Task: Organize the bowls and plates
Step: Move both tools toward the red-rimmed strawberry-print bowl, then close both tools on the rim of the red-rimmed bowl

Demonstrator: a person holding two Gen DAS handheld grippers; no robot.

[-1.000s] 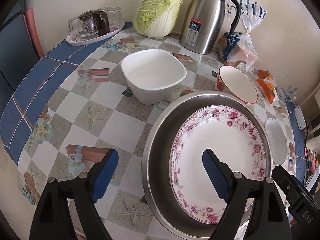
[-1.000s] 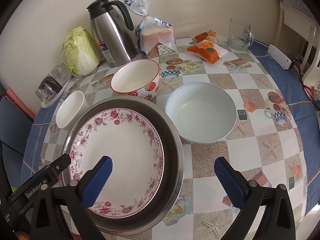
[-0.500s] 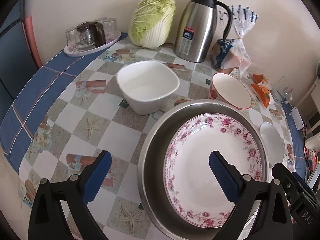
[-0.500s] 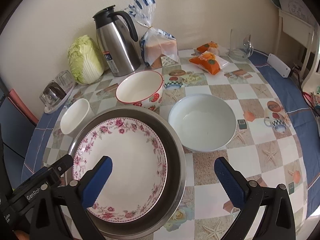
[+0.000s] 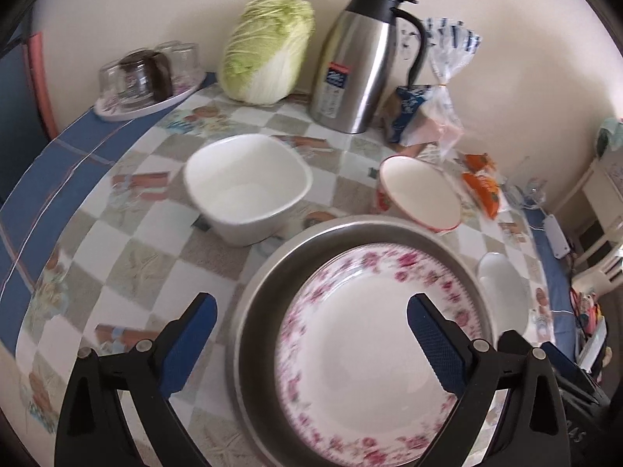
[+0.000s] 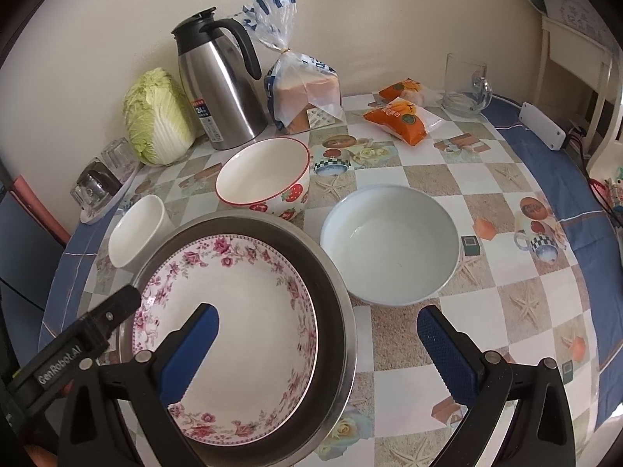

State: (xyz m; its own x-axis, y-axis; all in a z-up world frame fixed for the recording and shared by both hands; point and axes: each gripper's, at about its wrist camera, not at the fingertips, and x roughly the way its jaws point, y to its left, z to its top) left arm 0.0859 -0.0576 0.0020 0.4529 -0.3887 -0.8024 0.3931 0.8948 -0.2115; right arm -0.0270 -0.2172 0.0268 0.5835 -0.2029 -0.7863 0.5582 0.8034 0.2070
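Since the earlier frames, the left gripper [image 5: 311, 334] is being seen further back from the table, and its jaws have just been opening, with nothing clamped between them; they are now being held wide apart above the floral plate [image 5: 373, 354]. One blue pad is being shown over the tablecloth [image 5: 128, 241] and the other over the plate's white centre.

The floral plate is being carried inside the steel basin [image 6: 335, 303], which is sitting on the checked tablecloth at the near side. The right gripper [image 6: 315, 338] is likewise being held with its jaws wide apart and empty, spanning the basin's right rim. The white square bowl [image 5: 249, 190] is being shown just beyond the basin on the left, apart from it. The strawberry bowl [image 6: 264, 179] is standing just behind the basin, and the pale blue bowl [image 6: 389, 241] is resting beside the basin on the right.

Against the wall, a napa cabbage [image 5: 268, 50], a steel thermos jug [image 5: 362, 62] and a bagged loaf of bread [image 6: 303, 93] are being lined up, with a tray of upturned glasses [image 5: 148, 78] to the left.
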